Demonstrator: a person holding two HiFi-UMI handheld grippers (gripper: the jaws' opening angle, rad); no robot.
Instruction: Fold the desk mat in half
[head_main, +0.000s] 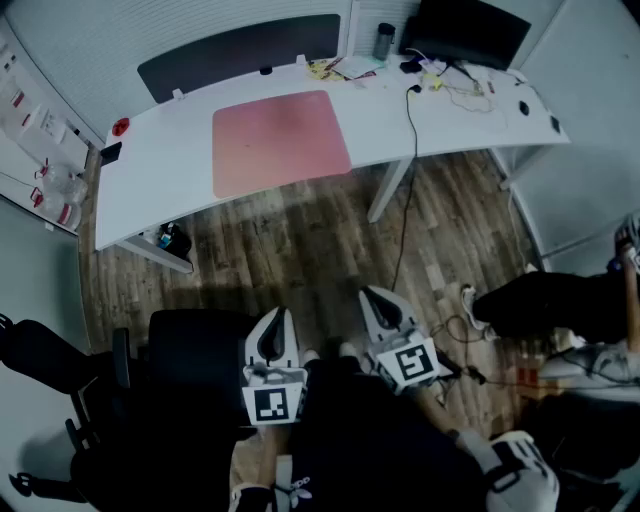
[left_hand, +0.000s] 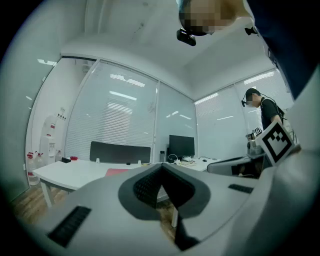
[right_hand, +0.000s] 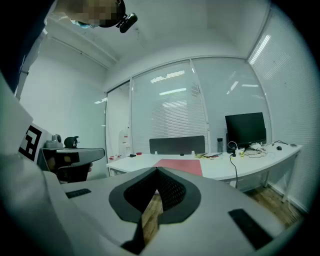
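A pink desk mat (head_main: 280, 140) lies flat and unfolded on the white desk (head_main: 160, 180), left of the desk's middle. It also shows far ahead in the left gripper view as the pink mat (left_hand: 116, 171) and in the right gripper view as the pink mat (right_hand: 182, 165). My left gripper (head_main: 277, 316) and right gripper (head_main: 376, 296) hang close to my body over the wooden floor, well short of the desk. Each gripper's jaws meet at the tips with nothing between them, as the left gripper (left_hand: 161, 167) and right gripper (right_hand: 156, 171) views show.
A monitor (head_main: 465, 30), a bottle (head_main: 384, 40) and loose cables (head_main: 460, 85) sit at the desk's far right. A black cable (head_main: 408, 190) hangs down to the floor. A black chair (head_main: 150, 380) stands at my left. A seated person's legs (head_main: 560, 310) are at the right.
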